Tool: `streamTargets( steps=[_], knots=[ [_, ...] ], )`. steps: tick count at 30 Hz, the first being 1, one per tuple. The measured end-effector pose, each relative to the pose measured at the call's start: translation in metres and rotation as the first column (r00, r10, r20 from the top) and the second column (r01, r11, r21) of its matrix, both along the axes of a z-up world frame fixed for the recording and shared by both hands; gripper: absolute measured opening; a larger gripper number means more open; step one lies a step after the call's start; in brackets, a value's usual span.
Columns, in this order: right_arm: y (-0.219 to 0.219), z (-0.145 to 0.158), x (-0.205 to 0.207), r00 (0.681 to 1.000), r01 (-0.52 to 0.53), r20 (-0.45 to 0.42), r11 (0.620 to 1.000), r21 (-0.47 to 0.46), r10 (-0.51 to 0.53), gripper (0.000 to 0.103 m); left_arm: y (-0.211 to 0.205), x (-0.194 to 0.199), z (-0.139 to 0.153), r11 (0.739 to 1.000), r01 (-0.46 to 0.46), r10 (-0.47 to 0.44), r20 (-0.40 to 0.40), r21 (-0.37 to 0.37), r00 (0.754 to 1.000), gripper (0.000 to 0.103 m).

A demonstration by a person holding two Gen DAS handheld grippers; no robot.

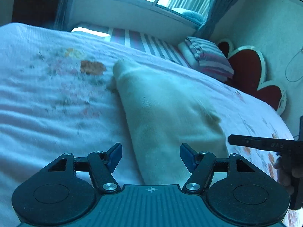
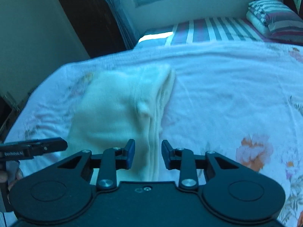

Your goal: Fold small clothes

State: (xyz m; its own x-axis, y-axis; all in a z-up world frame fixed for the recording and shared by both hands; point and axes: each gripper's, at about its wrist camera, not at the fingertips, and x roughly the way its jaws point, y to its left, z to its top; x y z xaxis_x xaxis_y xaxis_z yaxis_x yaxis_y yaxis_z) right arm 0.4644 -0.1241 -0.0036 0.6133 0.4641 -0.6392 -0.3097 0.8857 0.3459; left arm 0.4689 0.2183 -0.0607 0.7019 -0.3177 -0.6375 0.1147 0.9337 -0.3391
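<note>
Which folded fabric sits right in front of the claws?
The cream cloth, lying folded on the floral bedsheet. The other folded fabric, the striped bedding, is stacked far off by the window, away from both claws.

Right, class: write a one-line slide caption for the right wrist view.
Open right gripper poised over a folded cream garment on a floral bedsheet.

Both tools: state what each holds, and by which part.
Nothing is held. The left tool and right tool stand open above the cream garment, pads clear of it.
</note>
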Motion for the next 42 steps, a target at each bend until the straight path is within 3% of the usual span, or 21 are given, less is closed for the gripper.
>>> streamTargets(
  steps=[2,4,6,8,11,13,16,18,21,31,32,33,34,35,36,42],
  knots=[
    [0.009,0.007,0.020,0.999,0.012,0.039,1.000,0.009,-0.012,0.031,0.007,0.019,0.004,0.998,-0.048,0.049,0.029,-0.029,0.998,0.067],
    [0.020,0.003,0.042,1.000,0.003,0.015,1.000,0.002,-0.003,0.032,0.013,0.040,0.002,0.995,-0.080,0.081,0.015,-0.064,0.997,0.067],
    [0.031,-0.012,0.062,0.999,0.040,-0.032,0.994,-0.106,-0.044,0.037,0.013,0.063,-0.009,0.994,-0.102,0.100,-0.046,-0.033,0.994,0.067],
    [0.024,-0.021,0.070,0.994,0.066,-0.081,0.995,-0.072,-0.071,0.041,0.016,0.072,-0.017,0.991,-0.113,0.105,-0.101,-0.076,0.989,0.067],
    [0.013,-0.002,0.040,0.998,0.064,-0.026,0.997,-0.048,-0.065,0.039,0.016,0.046,-0.002,0.994,-0.095,0.092,-0.052,-0.054,0.994,0.067],
    [0.007,0.005,0.011,0.999,0.033,-0.018,0.999,-0.036,-0.034,0.039,0.015,0.021,-0.001,0.994,-0.074,0.070,-0.055,-0.078,0.996,0.067],
    [0.009,-0.004,-0.017,0.999,-0.016,-0.052,0.998,-0.067,0.013,0.039,-0.002,-0.013,-0.013,0.999,-0.041,0.042,-0.075,0.018,0.996,0.068],
    [0.019,-0.025,-0.018,0.994,-0.030,-0.112,0.983,-0.180,0.009,0.038,-0.012,-0.022,-0.028,0.996,-0.044,0.051,-0.091,0.072,0.995,0.068],
    [0.016,-0.030,-0.014,0.992,0.008,-0.127,0.990,-0.144,-0.026,0.041,-0.027,-0.031,-0.026,0.985,-0.044,0.053,-0.046,0.166,0.998,0.074],
    [0.015,-0.032,-0.017,0.992,-0.001,-0.126,0.992,-0.129,-0.016,0.047,-0.033,-0.045,-0.020,0.975,-0.096,0.106,-0.036,0.199,0.994,0.075],
    [0.014,-0.031,-0.018,0.991,0.006,-0.133,0.993,-0.119,-0.022,0.049,-0.034,-0.047,-0.018,0.974,-0.102,0.112,-0.039,0.203,0.993,0.075],
    [0.012,-0.027,-0.021,0.991,0.010,-0.134,0.995,-0.100,-0.023,0.060,-0.034,-0.050,-0.016,0.972,-0.109,0.120,-0.041,0.206,0.992,0.077],
    [0.008,-0.023,-0.027,0.993,0.013,-0.114,0.997,-0.077,-0.021,0.075,-0.035,-0.054,-0.015,0.970,-0.119,0.131,-0.044,0.210,0.990,0.084],
    [0.005,-0.019,-0.033,0.996,0.019,-0.090,0.997,-0.071,-0.025,0.082,-0.037,-0.059,-0.014,0.966,-0.131,0.145,-0.046,0.225,0.988,0.100],
    [0.002,-0.015,-0.041,0.997,0.022,-0.067,0.997,-0.074,-0.027,0.088,-0.038,-0.065,-0.013,0.960,-0.142,0.155,-0.038,0.242,0.987,0.103],
    [-0.031,-0.004,-0.095,0.999,0.049,-0.003,0.992,-0.119,-0.049,0.097,-0.050,-0.129,-0.013,0.934,-0.188,0.206,-0.029,0.303,0.978,0.103]
  ],
)
